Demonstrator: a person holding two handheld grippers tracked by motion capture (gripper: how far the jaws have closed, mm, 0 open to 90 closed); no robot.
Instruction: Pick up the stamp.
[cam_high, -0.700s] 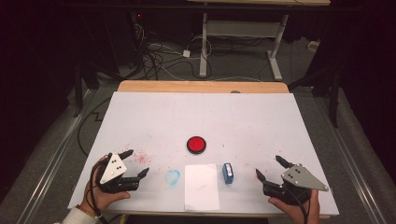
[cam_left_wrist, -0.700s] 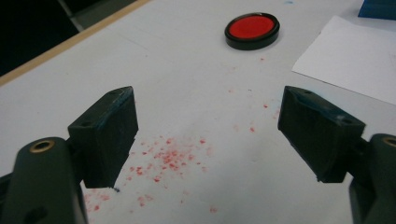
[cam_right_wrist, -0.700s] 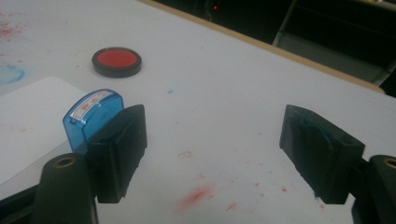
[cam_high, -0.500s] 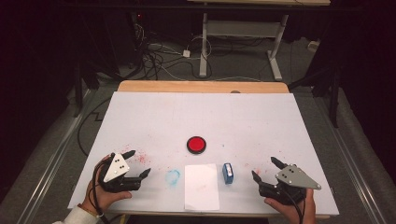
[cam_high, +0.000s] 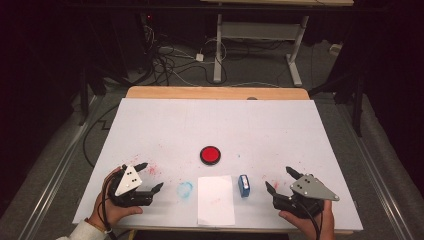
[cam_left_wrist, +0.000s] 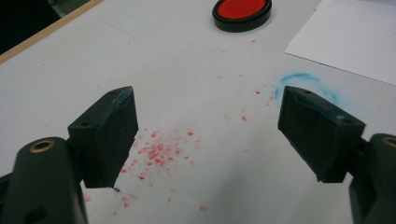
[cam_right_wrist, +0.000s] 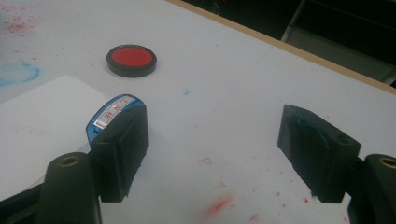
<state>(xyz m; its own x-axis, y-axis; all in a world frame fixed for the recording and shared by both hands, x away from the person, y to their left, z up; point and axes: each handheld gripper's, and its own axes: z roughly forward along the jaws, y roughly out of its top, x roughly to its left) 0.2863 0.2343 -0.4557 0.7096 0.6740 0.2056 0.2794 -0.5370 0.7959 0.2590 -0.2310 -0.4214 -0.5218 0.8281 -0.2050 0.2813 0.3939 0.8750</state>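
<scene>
Table (cam_high: 165, 125) with a white cover carries the few things in front of you. Your left gripper (cam_high: 151, 176) sits at the near left corner with its jaws wide apart and nothing between them; in the left gripper view the gripper (cam_left_wrist: 205, 135) frames bare cover with red specks (cam_left_wrist: 154, 154) and a faint blue ring stain (cam_left_wrist: 303, 81), half hidden behind one jaw. Your right gripper (cam_high: 281, 180) sits at the near right, jaws also wide and empty. The small blue stamp with a silver label (cam_high: 244, 185) stands just right of the white paper sheet (cam_high: 216, 200), between the sheet and your right gripper. In the right gripper view one jaw covers its lower part (cam_right_wrist: 112, 112), and the label is too small to read. The round red ink pad in a black case (cam_high: 210, 155) lies beyond the sheet, well apart from both grippers.
</scene>
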